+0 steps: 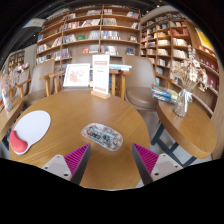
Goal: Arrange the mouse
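Nearest: your gripper (108, 160), fingers spread wide with pink pads (72, 156) facing inward, holding nothing.

Next: the mouse (102, 135), a pale, patterned body lying flat on the round wooden surface (75, 108), just ahead of the fingers and roughly centred between them, not yet touched.

To the left of it: a white mouse pad (31, 126) with a red wrist rest (18, 143), lying near the surface's near-left edge, apart from the mouse.

Step in hand, as you may judge it: the approach before the first grasp. Your next move calls for lowering the fingers to either side of the mouse and closing on its flanks, then carrying it left onto the pad.

Room: bare wood lies all round the mouse and between it and the pad; the rim curves close on the pad's far side, so set down short of it.

Beyond: chairs (142, 88), upright display cards (100, 72) on a farther table, bookshelves (95, 30).
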The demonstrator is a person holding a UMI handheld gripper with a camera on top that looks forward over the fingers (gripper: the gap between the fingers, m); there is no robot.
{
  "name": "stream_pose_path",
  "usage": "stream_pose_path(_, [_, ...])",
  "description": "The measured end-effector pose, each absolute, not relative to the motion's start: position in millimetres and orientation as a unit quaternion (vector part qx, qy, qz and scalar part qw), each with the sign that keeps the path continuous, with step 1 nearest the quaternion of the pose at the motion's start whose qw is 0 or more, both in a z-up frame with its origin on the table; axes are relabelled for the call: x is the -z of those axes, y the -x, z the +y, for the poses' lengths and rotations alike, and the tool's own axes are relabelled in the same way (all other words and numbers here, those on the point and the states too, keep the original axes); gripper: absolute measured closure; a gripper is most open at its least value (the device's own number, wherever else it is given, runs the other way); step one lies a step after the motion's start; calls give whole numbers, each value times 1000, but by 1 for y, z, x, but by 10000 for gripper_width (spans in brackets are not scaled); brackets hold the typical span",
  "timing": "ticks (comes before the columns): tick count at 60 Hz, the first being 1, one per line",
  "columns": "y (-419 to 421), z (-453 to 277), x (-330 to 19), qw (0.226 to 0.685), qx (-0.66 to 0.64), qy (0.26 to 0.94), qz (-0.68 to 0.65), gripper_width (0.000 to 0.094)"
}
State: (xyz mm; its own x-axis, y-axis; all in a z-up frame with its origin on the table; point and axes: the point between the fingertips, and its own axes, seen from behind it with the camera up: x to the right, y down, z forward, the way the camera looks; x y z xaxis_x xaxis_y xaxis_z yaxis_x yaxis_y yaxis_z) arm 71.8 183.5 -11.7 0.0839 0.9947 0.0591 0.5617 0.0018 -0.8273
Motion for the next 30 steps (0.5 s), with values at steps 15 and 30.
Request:
stream_pose_path(15, [-34,185,15,350,-301,645,-609,83])
stream_pose_path(30, [-4,190,17,338,-299,659,-602,85])
